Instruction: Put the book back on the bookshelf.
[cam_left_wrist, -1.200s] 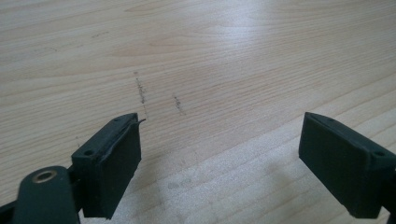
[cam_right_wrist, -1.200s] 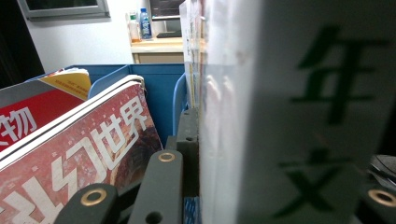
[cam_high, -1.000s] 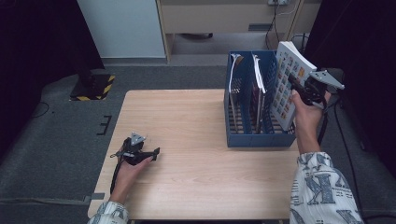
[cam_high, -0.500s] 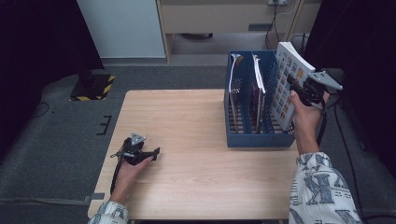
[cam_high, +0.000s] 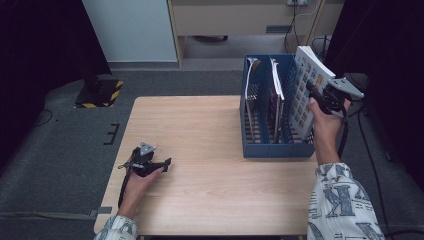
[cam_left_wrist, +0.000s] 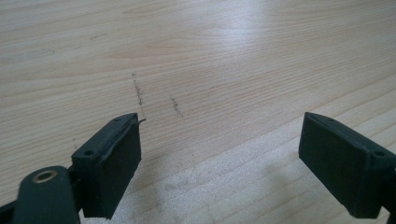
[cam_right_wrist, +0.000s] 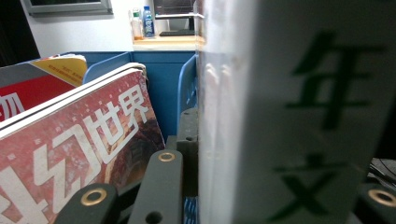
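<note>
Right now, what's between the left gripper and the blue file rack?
High view: bare wooden tabletop between the left gripper, open, and the blue file rack. The right gripper clamps the white book at the rack's right slot.

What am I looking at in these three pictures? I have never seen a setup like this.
A person sits at a wooden table and holds a hand tool with a two-jaw claw in each hand; there is no robot arm. The wide picture comes from a fixed camera above the table. The other two come from small cameras riding on each tool, looking along its black jaws.

The left claw rests low over bare wood near the table's front left, jaws wide apart and holding nothing.

The right claw is clamped on a white book with small coloured pictures on its cover, tilted at the right end of a blue file rack. The rack already holds two magazines.
</note>
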